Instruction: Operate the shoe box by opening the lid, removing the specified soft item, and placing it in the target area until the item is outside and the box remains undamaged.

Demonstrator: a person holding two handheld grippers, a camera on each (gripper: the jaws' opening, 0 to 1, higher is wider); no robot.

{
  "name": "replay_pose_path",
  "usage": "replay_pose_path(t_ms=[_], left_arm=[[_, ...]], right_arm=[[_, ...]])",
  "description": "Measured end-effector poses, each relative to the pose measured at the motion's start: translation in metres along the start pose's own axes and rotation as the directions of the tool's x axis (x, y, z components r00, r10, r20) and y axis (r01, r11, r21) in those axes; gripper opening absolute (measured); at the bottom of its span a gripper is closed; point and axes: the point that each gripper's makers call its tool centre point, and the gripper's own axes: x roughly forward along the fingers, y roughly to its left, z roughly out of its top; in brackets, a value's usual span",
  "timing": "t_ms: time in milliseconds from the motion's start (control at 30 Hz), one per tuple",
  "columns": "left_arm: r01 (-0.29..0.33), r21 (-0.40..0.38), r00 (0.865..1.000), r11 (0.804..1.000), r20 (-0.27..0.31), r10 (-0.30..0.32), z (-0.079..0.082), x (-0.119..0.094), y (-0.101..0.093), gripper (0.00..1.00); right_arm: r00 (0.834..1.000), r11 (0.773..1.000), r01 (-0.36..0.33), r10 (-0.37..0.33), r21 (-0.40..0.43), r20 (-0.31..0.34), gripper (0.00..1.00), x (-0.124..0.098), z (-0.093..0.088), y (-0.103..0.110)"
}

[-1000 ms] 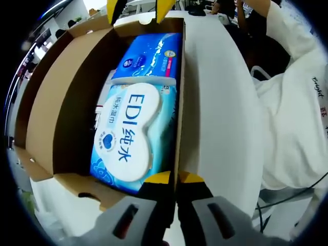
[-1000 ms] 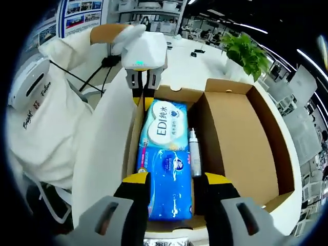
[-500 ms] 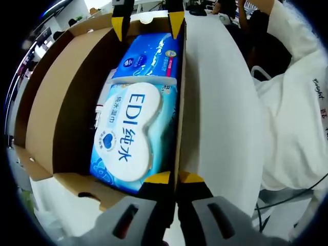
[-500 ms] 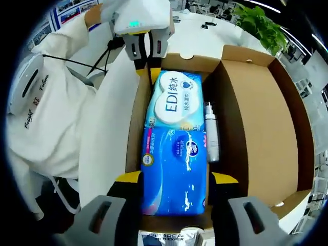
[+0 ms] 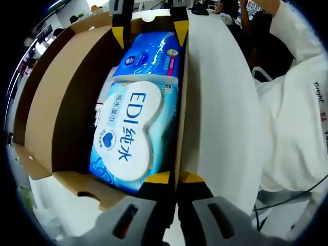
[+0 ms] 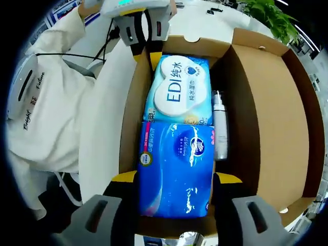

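My right gripper point(image 6: 175, 179) is spread wide astride the blue tissue pack point(image 6: 177, 166) inside the open shoe box point(image 6: 266, 118). My left gripper point(image 5: 169, 178) pinches the box's near wall. The neighbouring wipes pack point(image 5: 128, 136) reads "EDI".

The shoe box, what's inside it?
Inside the shoe box lie a blue tissue pack, an EDI wet-wipes pack and a slim silver bottle beside them. Whatever is under the packs is covered.

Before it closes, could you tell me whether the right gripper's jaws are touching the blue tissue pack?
Cannot tell: in the right gripper view, the right gripper straddles the blue tissue pack with jaws close alongside.
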Motion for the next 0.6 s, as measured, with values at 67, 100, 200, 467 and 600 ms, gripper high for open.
replay_pose_path(t_ms=[67,100,200,467,600], left_arm=[[-0.003,0.003,1.0,1.0,0.003,0.003,-0.001,0.0,-0.003,0.02],[-0.004,0.003,1.0,1.0,0.003,0.004,-0.001,0.0,-0.005,0.02],[-0.006,0.003,1.0,1.0,0.003,0.006,-0.002,0.0,-0.009,0.02],[-0.008,0.002,1.0,1.0,0.003,0.007,-0.003,0.001,-0.014,0.02],[-0.006,0.001,1.0,1.0,0.004,0.006,-0.003,0.0,-0.011,0.02]], right_arm=[[1.0,1.0,0.001,-0.001,-0.004,-0.009,0.59,0.001,0.0,-0.002],[1.0,1.0,0.003,-0.003,-0.004,-0.011,0.59,0.001,0.001,-0.002],[1.0,1.0,0.01,-0.01,-0.003,-0.018,0.61,0.003,0.002,0.001],[1.0,1.0,0.009,-0.008,0.01,-0.027,0.66,0.02,0.001,0.008],[1.0,1.0,0.007,-0.007,0.021,-0.011,0.66,0.021,-0.001,0.008]])
